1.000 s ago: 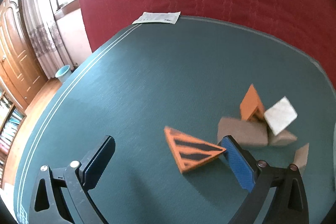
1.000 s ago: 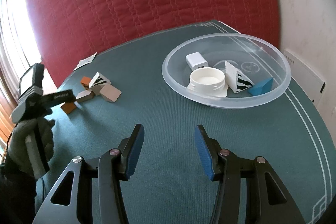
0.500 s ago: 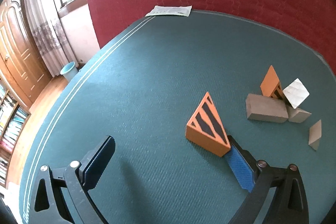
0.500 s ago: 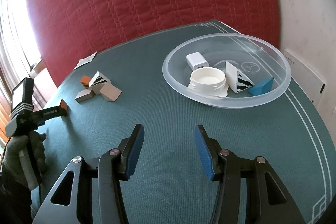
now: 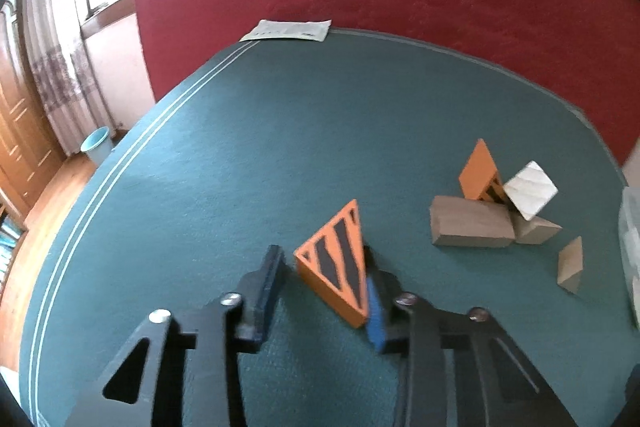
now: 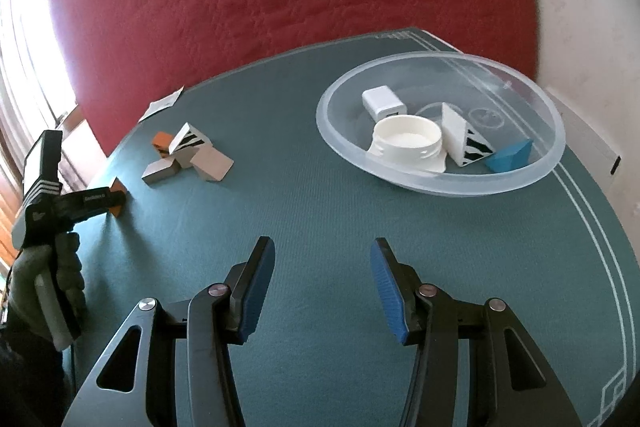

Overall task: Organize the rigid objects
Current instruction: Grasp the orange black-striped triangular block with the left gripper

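so the left hand-held gripper (image 5: 326, 281) has narrowed its jaws a lot around the orange striped wedge (image 5: 335, 263) at lower centre of the counter (image 5: 240, 155), not quite clamped, looks bowl-bound next; right hand-held gripper (image 6: 322, 285) hangs wide open, empty

Black left gripper (image 5: 324, 279) with blue pads, silver screws; grey glove (image 6: 44, 291).

Left gripper (image 5: 326, 281) fingers partly closed; right gripper (image 6: 322, 287) fingers spread.
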`<action>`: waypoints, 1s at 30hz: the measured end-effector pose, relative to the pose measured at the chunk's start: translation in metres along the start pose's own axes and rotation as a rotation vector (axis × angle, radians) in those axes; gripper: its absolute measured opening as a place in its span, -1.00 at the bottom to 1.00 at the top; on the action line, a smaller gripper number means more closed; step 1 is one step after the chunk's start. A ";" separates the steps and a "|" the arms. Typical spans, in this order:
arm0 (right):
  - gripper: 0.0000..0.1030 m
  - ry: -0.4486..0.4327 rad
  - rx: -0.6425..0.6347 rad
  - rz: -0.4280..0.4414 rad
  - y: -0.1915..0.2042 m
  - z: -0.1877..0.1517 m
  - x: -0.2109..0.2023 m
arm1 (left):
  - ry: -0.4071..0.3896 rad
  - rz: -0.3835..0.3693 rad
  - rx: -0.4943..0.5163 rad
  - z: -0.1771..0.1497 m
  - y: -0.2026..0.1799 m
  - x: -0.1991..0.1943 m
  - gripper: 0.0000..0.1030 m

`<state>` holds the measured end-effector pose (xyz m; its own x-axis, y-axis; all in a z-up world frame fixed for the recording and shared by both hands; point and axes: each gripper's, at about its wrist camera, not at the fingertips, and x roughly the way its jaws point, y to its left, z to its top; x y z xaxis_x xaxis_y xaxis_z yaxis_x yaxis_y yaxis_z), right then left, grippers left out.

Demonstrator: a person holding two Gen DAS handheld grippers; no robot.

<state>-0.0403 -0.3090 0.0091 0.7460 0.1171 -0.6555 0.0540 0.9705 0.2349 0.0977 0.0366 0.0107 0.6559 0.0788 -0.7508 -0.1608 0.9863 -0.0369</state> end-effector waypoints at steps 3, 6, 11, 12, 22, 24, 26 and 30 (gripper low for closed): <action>0.00 0.014 -0.004 0.006 0.006 0.000 0.004 | -0.009 -0.043 0.001 -0.004 0.000 -0.004 -0.41; 0.00 0.024 -0.028 0.035 0.021 0.004 0.009 | -0.025 -0.075 0.007 -0.007 -0.001 -0.010 -0.41; 0.00 0.040 -0.089 0.098 0.049 0.017 0.020 | -0.044 -0.104 0.044 -0.017 -0.009 -0.020 -0.41; 0.00 0.048 -0.093 0.109 0.054 0.020 0.024 | -0.050 -0.109 0.055 -0.019 -0.011 -0.022 -0.41; 0.00 0.119 -0.150 0.154 0.090 0.047 0.074 | -0.053 -0.145 0.075 -0.022 -0.013 -0.026 -0.41; 0.00 0.121 -0.176 0.152 0.096 0.052 0.083 | -0.051 -0.147 0.079 -0.020 -0.011 -0.023 -0.41; 0.00 0.121 -0.215 0.147 0.104 0.057 0.094 | -0.051 -0.149 0.079 -0.020 -0.010 -0.023 -0.41; 0.00 0.140 -0.263 0.143 0.110 0.063 0.112 | -0.048 -0.151 0.080 -0.020 -0.011 -0.023 -0.41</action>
<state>0.0909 -0.2019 0.0065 0.6344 0.2661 -0.7257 -0.2318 0.9612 0.1498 0.0694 0.0210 0.0151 0.7026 -0.0658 -0.7086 -0.0004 0.9957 -0.0929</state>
